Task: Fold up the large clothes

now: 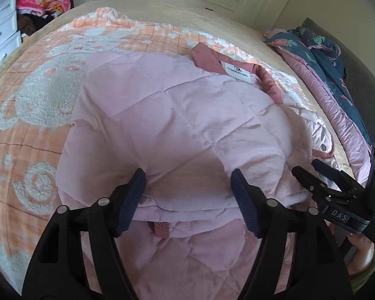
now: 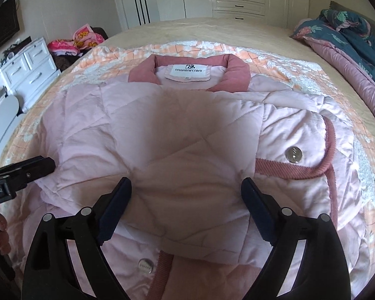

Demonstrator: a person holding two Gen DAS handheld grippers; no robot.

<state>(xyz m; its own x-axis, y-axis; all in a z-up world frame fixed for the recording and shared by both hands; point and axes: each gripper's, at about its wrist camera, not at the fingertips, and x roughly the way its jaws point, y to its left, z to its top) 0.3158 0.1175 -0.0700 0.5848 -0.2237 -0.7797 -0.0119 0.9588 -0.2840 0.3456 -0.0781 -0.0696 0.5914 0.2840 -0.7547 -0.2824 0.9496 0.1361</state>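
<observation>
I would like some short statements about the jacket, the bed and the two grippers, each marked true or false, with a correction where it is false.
1. The pink quilted jacket lies on an orange and white blanket. True.
2. The jacket's collar is dark blue. False: it is a darker pink than the body.
3. The right gripper is clamped on a sleeve. False: its jaws stand open, with the jacket below them and not pinched.
4. A white label sits inside the collar. True.
5. The left gripper holds a hanger. False: its jaws stand open over the jacket and hold nothing.
6. A dark blue flowered quilt lies at the bed's right side. True.
</observation>
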